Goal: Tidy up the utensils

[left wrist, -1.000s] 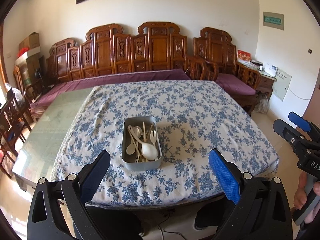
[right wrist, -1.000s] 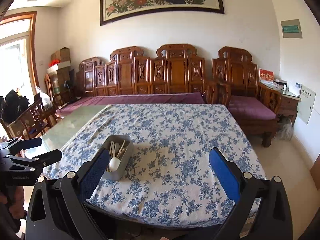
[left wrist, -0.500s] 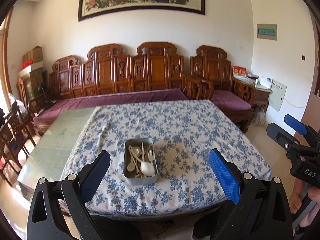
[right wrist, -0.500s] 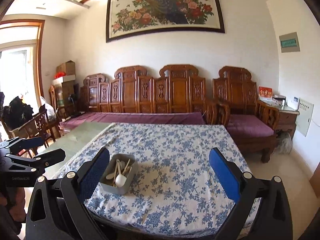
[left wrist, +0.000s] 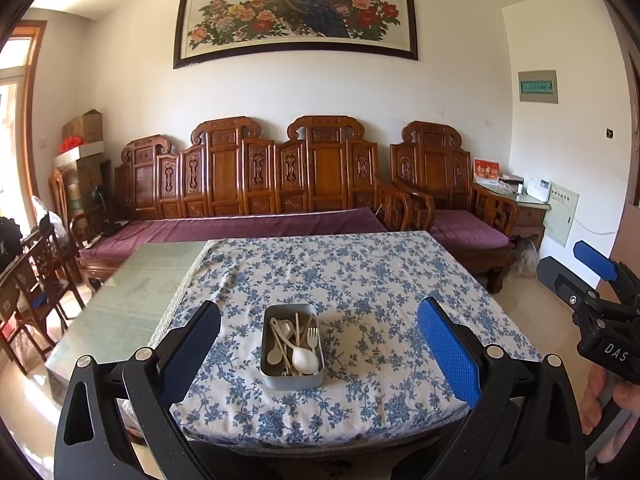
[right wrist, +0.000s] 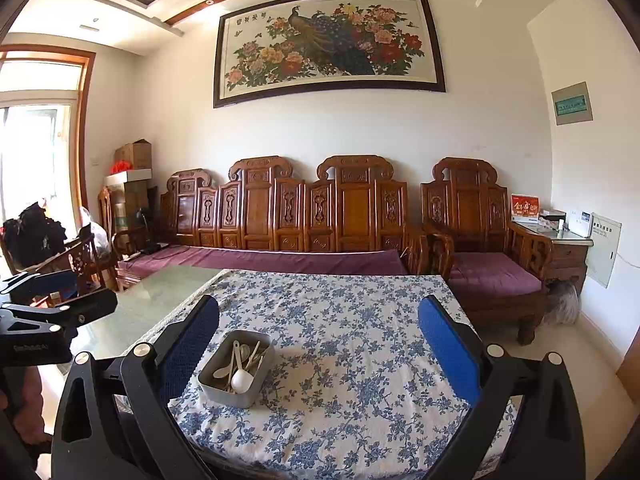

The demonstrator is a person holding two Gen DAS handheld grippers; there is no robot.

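Note:
A grey metal tin stands on the blue floral tablecloth near the table's front edge. In it lie several white utensils: spoons, a fork and chopsticks. My left gripper is open and empty, held well back from the table with the tin between its fingers in view. My right gripper is open and empty, back from the table, to the right of the tin. Each gripper shows at the edge of the other's view, the right one and the left one.
The left part of the table is bare green glass. A carved wooden bench with purple cushions stands behind the table, an armchair at the right, wooden chairs at the left.
Both grippers have pulled back and tilted up. The table and tin sit lower and smaller in view and the wall painting has come into sight. The tin has not moved.

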